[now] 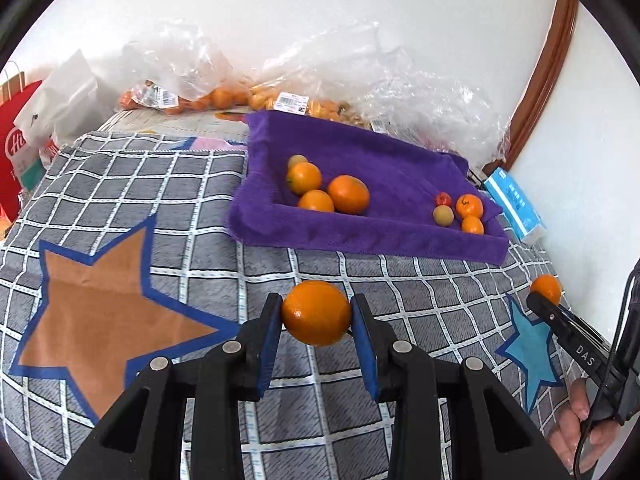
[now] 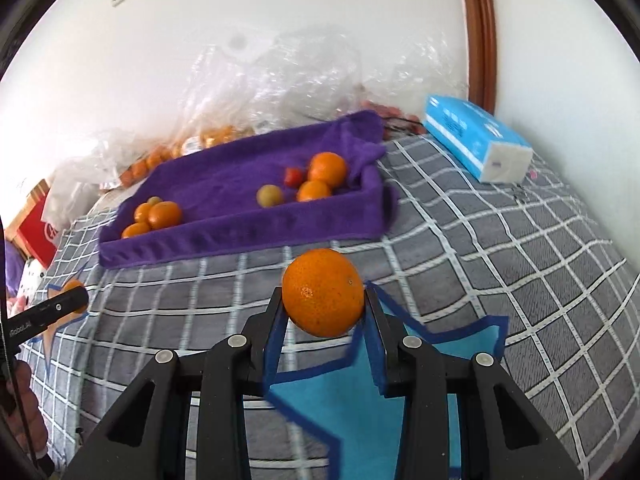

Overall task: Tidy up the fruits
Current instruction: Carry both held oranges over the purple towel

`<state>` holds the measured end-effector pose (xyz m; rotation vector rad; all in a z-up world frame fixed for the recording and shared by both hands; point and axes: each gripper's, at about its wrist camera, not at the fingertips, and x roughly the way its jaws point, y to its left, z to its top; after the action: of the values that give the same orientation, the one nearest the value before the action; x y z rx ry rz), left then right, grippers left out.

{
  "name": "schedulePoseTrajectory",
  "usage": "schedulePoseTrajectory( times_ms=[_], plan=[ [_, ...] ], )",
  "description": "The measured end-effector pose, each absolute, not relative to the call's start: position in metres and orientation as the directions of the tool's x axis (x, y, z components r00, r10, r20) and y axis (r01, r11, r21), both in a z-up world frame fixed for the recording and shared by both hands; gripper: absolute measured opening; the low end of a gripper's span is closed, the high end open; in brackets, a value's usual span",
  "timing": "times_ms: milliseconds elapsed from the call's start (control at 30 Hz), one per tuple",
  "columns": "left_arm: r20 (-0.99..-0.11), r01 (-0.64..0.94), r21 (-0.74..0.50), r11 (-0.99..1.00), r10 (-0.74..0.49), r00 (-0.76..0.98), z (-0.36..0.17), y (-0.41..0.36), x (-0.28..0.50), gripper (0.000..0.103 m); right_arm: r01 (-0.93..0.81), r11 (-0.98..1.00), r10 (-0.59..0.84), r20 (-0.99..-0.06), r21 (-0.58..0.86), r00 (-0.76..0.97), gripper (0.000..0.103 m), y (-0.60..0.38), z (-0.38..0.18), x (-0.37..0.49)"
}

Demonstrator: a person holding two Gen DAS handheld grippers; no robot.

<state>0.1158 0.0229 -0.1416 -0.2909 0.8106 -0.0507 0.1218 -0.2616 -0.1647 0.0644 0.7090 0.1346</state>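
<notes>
Purple plush towel-lined tray (image 1: 360, 236), shallow and rectangular, sits in the upper middle of the left wrist view, on a grey quilt with a white grid (image 1: 192, 208); the coming move likely turns on how it lies from each held fruit. Left gripper (image 1: 317, 314): blue-padded fingers (image 1: 267, 344) closed to a narrow gap, pads pressed on both sides of a round orange citrus fruit (image 1: 317, 312) at lower centre. Tray lies straight ahead and above the fingertips in frame, its near wall beyond a strip of bare quilt. Left cluster of larger oranges (image 1: 328, 188) lies almost dead ahead. Right gripper (image 2: 323, 300): same narrow clamp on a second round orange, pitted skin (image 2: 323, 298), low centre of the right wrist view. From here the tray's long axis runs from lower left to upper right, near wall (image 2: 240, 236) ahead and to the left of the fruit. Right cluster of mixed small fruit (image 2: 308, 184) lies just above the fingertips in frame, near the tray's right corner. Judgement: each hand is nearer its own cluster, left to the left group, right to the right group, no crossing needed. Blue tissue pack (image 2: 476, 140) at upper right, clear of both paths.
</notes>
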Motion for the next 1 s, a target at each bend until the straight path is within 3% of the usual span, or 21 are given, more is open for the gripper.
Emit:
schedulePoseTrajectory(
  times_ms=[1000],
  plan=[
    [-0.650, -0.047, -0.309, 0.950, -0.175, 0.740, -0.090, 0.051, 0.101, 0.033, -0.137, 0.985, 0.173, -0.589, 0.106, 0.789, 0.037, -0.216, -0.103, 0.110]
  ],
)
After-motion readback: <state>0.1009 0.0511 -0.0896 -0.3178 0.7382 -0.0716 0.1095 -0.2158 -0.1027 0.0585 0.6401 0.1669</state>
